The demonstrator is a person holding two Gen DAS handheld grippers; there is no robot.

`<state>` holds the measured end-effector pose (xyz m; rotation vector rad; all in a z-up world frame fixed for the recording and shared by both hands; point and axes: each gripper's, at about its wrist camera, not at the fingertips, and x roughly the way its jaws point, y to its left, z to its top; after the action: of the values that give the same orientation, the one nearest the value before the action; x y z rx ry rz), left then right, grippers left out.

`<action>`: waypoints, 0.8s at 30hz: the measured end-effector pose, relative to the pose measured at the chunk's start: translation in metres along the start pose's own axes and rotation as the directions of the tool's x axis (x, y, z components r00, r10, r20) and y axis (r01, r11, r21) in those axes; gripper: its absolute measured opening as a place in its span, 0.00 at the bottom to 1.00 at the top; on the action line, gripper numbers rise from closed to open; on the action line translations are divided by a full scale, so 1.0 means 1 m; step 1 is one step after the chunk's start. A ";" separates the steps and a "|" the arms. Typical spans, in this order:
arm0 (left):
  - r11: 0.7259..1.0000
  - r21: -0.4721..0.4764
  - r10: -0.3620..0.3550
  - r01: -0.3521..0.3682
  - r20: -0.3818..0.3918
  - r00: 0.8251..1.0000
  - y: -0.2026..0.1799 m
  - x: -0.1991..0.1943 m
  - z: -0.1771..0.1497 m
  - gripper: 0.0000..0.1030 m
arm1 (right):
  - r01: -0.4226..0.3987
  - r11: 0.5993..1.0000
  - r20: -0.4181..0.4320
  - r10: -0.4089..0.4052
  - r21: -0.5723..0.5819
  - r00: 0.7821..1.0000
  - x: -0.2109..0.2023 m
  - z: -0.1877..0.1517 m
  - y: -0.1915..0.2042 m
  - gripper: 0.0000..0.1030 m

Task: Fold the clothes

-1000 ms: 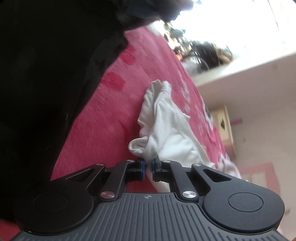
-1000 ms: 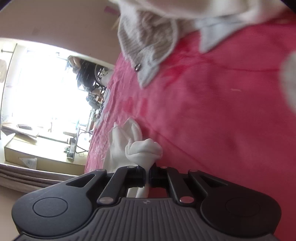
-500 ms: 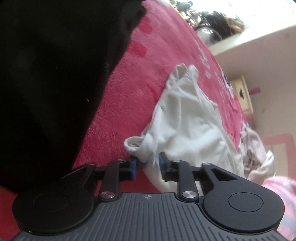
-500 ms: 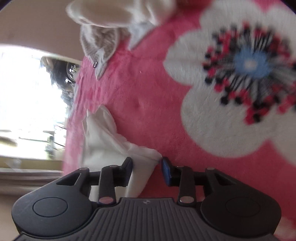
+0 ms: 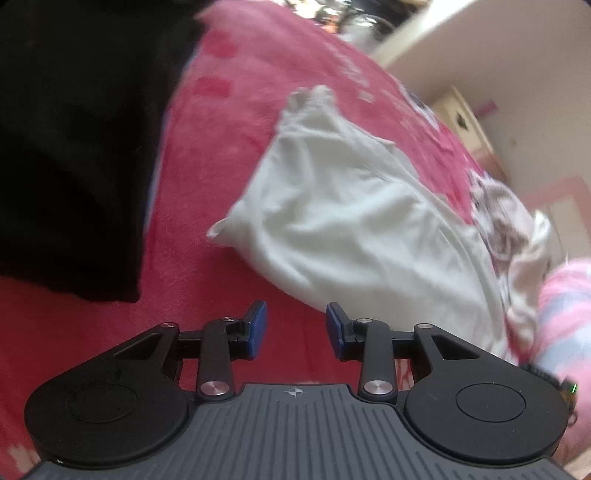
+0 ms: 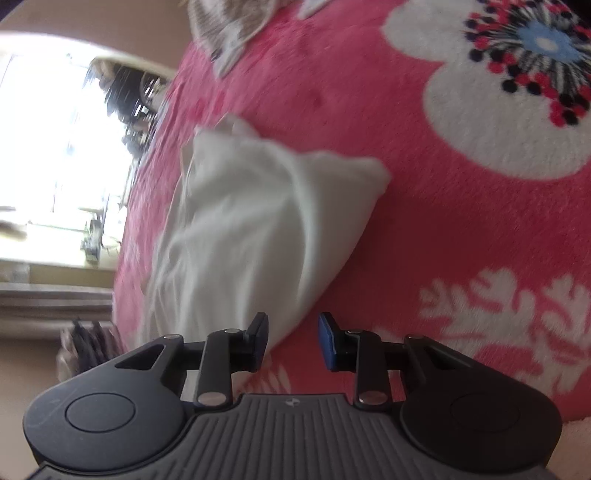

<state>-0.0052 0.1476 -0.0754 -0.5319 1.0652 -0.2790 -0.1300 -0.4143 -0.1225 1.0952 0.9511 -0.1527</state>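
Observation:
A white garment (image 5: 351, 206) lies loosely spread on a pink flowered blanket (image 5: 221, 110); it also shows in the right wrist view (image 6: 251, 221). My left gripper (image 5: 295, 326) is open and empty, a little short of the garment's near edge. My right gripper (image 6: 293, 338) is open and empty, with its left finger (image 6: 258, 336) just at the garment's near edge over the blanket (image 6: 424, 221).
A black cloth (image 5: 74, 129) covers the left of the left wrist view. A patterned grey-white garment (image 5: 506, 221) and a pink striped item (image 5: 565, 295) lie to the right. A grey knit piece (image 6: 236, 22) lies at the far end. A bright window (image 6: 55, 147) is at left.
Both grippers were shut on the white garment, then opened and let it go. The garment now lies spread on the blanket, and both grippers have drawn back from it.

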 end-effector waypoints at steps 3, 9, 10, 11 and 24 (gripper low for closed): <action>0.991 0.135 -0.020 0.019 0.010 1.000 -0.026 0.006 0.006 0.38 | 0.035 0.994 0.017 -0.034 -0.104 0.999 -0.006 -0.011 0.013 0.31; 0.944 0.324 -0.076 0.069 0.008 0.997 -0.074 0.041 0.008 0.42 | 0.164 0.904 0.105 -0.132 -0.394 0.986 -0.033 -0.018 0.050 0.31; 0.939 0.336 -0.083 0.076 0.005 0.997 -0.079 0.047 0.008 0.42 | 0.205 0.860 0.135 -0.160 -0.467 0.978 -0.040 -0.020 0.058 0.31; 0.937 0.339 -0.090 0.084 0.000 0.996 -0.082 0.053 0.008 0.42 | 0.247 0.802 0.168 -0.185 -0.544 0.968 -0.047 -0.022 0.065 0.31; 0.956 0.291 -0.036 0.033 0.005 0.999 -0.076 0.090 0.014 0.42 | 0.235 0.157 0.190 -0.255 -0.959 0.948 0.006 -0.058 0.109 0.22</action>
<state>0.0519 0.0459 -0.0974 -0.2865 0.9841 -0.4556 -0.1015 -0.3124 -0.0590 -0.3305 0.9651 0.2184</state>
